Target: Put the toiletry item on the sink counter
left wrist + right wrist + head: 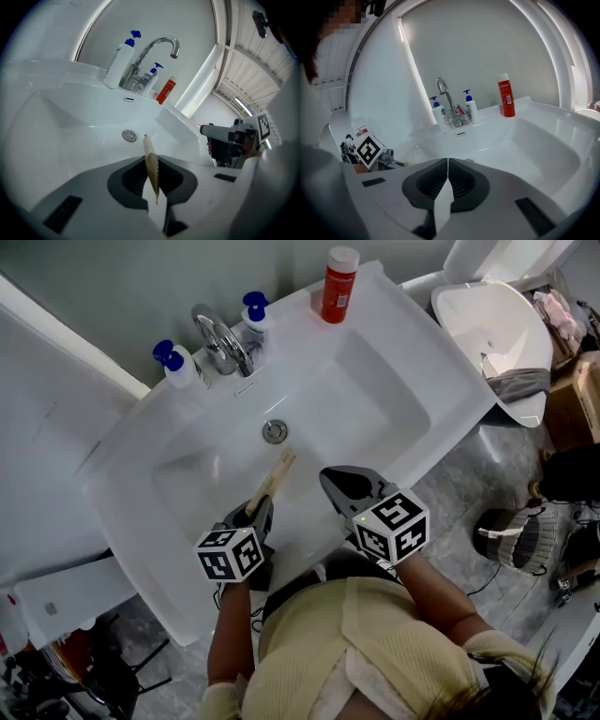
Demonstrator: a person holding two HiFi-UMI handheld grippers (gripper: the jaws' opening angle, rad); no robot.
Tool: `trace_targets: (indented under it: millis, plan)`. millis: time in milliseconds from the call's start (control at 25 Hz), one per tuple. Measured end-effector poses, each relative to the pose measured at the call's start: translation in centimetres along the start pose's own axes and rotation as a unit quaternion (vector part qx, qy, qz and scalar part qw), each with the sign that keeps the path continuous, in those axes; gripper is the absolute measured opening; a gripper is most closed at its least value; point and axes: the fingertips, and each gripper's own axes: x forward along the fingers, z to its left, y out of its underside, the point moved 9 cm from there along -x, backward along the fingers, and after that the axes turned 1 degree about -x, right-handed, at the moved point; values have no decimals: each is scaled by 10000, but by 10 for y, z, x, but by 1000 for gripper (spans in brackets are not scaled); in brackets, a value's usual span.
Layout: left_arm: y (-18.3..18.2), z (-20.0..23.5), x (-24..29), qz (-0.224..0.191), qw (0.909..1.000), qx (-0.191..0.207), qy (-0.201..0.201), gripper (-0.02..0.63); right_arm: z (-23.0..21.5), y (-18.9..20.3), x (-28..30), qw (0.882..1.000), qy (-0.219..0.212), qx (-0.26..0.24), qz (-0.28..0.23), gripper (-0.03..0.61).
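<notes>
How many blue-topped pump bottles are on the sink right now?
2. One blue-topped pump bottle stands left of the faucet, the other just right of it, both at the back of the sink counter. None appears hidden.

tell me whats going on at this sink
A person stands over a white sink with a gripper in each hand. The left gripper is shut on a thin, flat wooden item, held over the bowl near the drain. The right gripper is shut and empty beside it. A red bottle and two blue-pump bottles stand by the faucet.
</notes>
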Motion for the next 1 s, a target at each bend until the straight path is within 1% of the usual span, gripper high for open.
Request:
trace_targets:
  millis: [160, 360, 520, 760, 1000]
  plan:
    - [0, 6, 7, 142, 9999, -58, -73, 61, -4, 0, 6, 9999, -101, -10, 109, 28]
    - [-6, 7, 15, 384, 9990, 166, -169, 61, -8, -2, 11, 9996, -223, -33, 176, 28]
    - [-10, 7, 23, 514, 9983, 231, -163, 61, -13, -2, 15, 9992, -321, -38, 242, 28]
    - [-15, 7, 30, 646, 9978, 159, -49, 61, -19, -2, 21, 9986, -417, -42, 331, 28]
    - [-20, 10, 35, 610, 9981, 38, 8, 61, -22, -3, 27, 9978, -550, -33, 374, 28]
